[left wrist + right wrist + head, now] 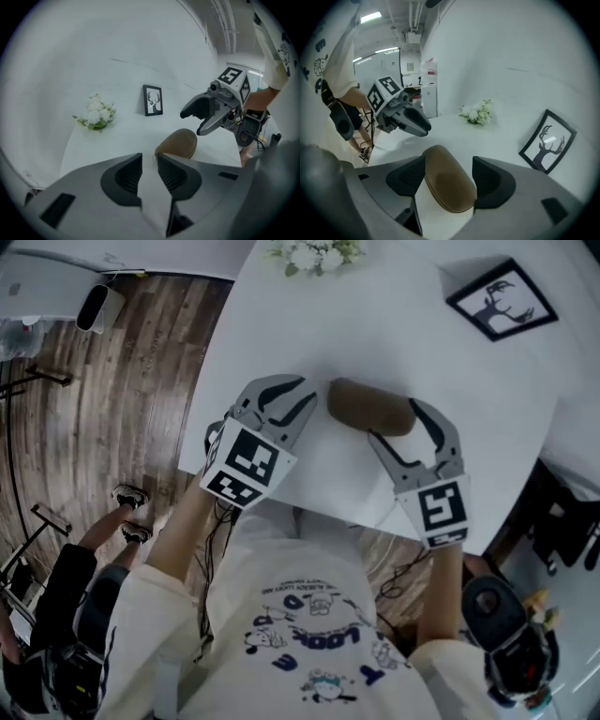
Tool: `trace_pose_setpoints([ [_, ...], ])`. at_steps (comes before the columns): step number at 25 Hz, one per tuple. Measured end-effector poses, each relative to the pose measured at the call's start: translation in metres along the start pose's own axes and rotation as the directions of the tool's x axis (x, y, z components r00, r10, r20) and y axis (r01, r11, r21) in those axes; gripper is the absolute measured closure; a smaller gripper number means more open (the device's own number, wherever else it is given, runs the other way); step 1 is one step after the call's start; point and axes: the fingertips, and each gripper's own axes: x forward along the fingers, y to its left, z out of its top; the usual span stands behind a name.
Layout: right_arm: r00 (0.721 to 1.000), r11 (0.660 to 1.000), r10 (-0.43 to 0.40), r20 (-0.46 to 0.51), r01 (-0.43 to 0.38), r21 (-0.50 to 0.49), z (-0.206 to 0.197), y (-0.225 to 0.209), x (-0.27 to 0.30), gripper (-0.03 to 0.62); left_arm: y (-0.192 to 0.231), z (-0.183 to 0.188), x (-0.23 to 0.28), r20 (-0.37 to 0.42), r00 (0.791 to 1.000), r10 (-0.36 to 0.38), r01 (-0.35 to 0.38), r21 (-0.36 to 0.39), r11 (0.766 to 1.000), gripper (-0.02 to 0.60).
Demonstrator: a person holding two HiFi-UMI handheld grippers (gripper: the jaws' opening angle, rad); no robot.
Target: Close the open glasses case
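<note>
The glasses case (447, 185) lies on its side near the front edge of the white table (394, 315), a brown domed clamshell with a thin seam running round its rim. From these views the lid looks down or close to down; I cannot tell whether it has latched.

The right gripper (449, 161) stands released, its jaws spread wide to either side of the case's body. The case sits in the gap between them, and the pads do not seem to press on it. The left gripper (150, 161) is also unclenched, with a narrower gap that holds nothing, and the case's near end lies just beyond its tips.

The shell looks rigid and light, with a smooth, rounded skin. I judge it would slide across the slick tabletop or squirt out of a pinch taken on the curve. A better hold seems to be across the short width near the middle, or one claw steadying an end while the other presses the lid down over the seam. A spring hinge, if it has one, may snap.

Farther off stand a small bunch of white flowers (314, 254) and a framed deer picture (502, 298), both well apart from the case. Nothing lies between the claws and the case; only the table's near edge leaves little room for a slip.
</note>
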Motion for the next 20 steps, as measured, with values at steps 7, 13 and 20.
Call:
trace_pose_setpoints([
  [7, 0.987, 0.984, 0.117, -0.115, -0.131, -0.125, -0.011, 0.004, 0.02, 0.299, 0.0, -0.009, 0.037, -0.14, 0.979, -0.149, 0.178, 0.229, 0.957, 0.477],
  [13, 0.956, 0.949, 0.19, -0.223, -0.237, -0.208, -0.027, 0.011, 0.028, 0.296, -0.001, -0.017, 0.054, -0.246, 0.943, -0.224, 0.3, 0.335, 0.893, 0.477],
  [20, 0.936, 0.915, 0.214, -0.281, -0.293, -0.277, -0.034, 0.01, 0.035, 0.295, -0.003, -0.019, 0.061, -0.345, 0.895, -0.285, 0.422, 0.439, 0.794, 0.477],
])
